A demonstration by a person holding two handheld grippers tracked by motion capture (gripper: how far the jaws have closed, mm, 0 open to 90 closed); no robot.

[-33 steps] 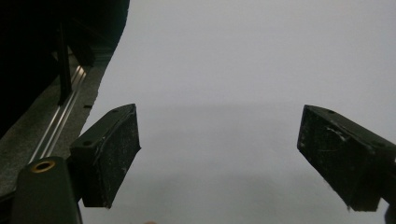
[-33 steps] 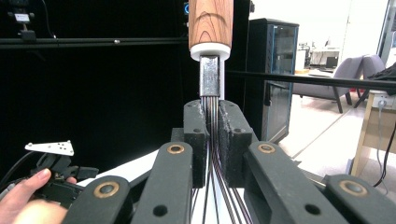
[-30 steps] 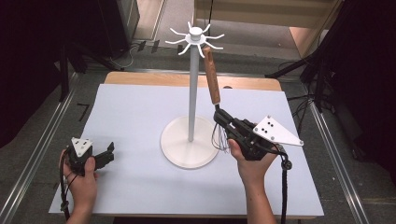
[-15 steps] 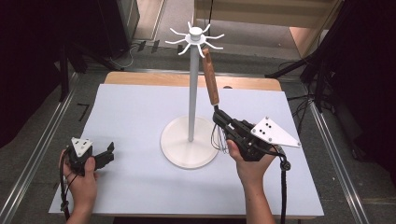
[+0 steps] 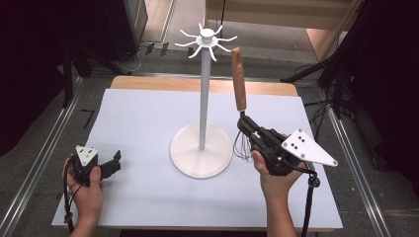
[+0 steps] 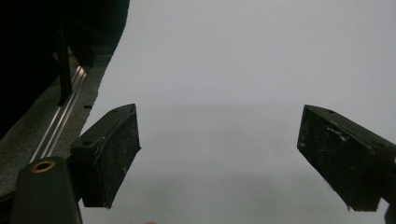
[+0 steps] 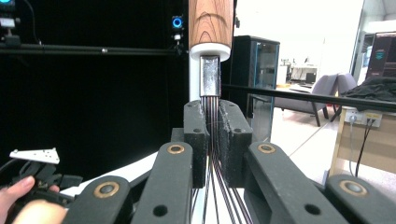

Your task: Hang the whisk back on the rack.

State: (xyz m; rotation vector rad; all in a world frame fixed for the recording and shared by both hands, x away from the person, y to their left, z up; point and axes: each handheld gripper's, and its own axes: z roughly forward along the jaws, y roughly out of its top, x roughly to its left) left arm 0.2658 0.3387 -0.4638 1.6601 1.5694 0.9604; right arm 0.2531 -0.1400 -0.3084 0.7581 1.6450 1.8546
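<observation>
Above table [image 5: 148, 197], upright wooden-handled whisk [image 5: 239, 84]

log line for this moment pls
right gripper: shut on whisk wires, wooden handle up, beside stand | left gripper: open, empty, low over table

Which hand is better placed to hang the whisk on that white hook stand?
Right. The right gripper is already shut on the whisk, handle up, beside the stand. The left gripper rests open and empty near the table's left edge.
</observation>
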